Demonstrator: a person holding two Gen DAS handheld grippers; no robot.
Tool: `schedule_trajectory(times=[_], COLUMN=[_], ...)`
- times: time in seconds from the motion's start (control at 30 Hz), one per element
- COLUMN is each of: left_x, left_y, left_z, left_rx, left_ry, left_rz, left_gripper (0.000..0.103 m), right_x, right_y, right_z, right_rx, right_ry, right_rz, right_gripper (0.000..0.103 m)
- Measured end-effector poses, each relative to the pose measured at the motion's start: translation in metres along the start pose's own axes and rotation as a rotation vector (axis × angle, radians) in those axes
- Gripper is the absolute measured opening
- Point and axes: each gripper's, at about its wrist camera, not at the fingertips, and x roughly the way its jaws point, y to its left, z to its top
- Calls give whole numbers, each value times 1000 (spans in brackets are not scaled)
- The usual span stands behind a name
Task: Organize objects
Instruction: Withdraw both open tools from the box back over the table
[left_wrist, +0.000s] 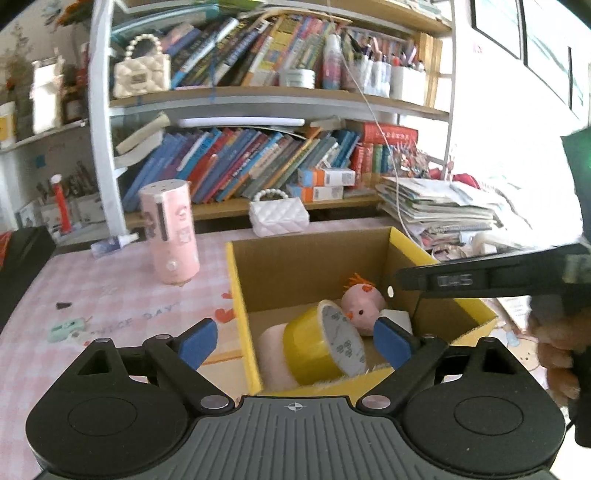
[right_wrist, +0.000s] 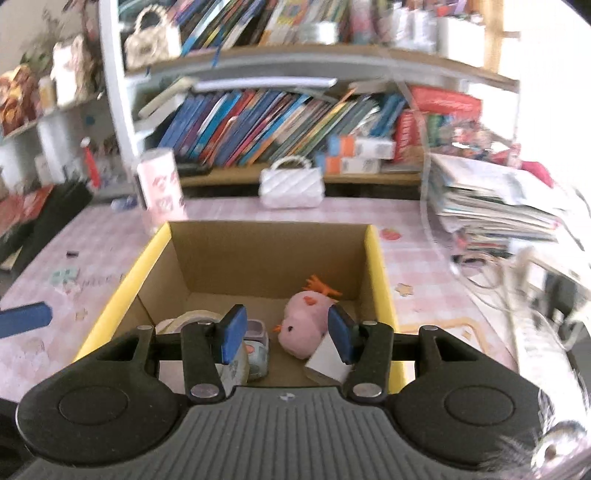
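We held both grippers over the cardboard box (right_wrist: 376, 266), left gripper (left_wrist: 295, 341) and right gripper (right_wrist: 284, 334) with jaws spread, gripping nothing. Inside the box lay the yellow tape roll (left_wrist: 325, 345), pink chick plush (right_wrist: 304, 326) and a small toy car (right_wrist: 256, 350). We judged the drop done; lift straight up, clear of the box walls.

— What can be read on the desk (left_wrist: 110, 291)?
— "NICE DAY" is printed on the pink checked cloth (left_wrist: 155, 317), faintly.
— And elsewhere?
— Pale characters, seemingly "045", are seen on the other gripper's black arm (left_wrist: 455, 280). Book spines (left_wrist: 236, 162) and tape-roll (left_wrist: 341, 339) markings cannot be made out.
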Motion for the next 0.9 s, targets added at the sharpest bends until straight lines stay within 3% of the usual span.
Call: schedule_trajectory(times=[0.13, 0.3, 0.6, 0.9], left_x=[-17, -32, -65, -99], left_y=[12, 27, 55, 83], left_z=[-13, -41, -75, -105], left_rx=[-18, -27, -48, -85], left_ry=[-1, 47, 104, 148], left_rz=[5, 18, 88, 146], left_gripper=[96, 96, 96, 97], right_x=[-23, -38, -70, -88], right_y=[4, 20, 74, 124], right_z=[-17, -51, -109, -136], right_rx=[49, 56, 84, 47], right_ry=[-24, 32, 82, 103], right_rz=[-46, -89, -103, -75], right_gripper=[47, 47, 47, 52])
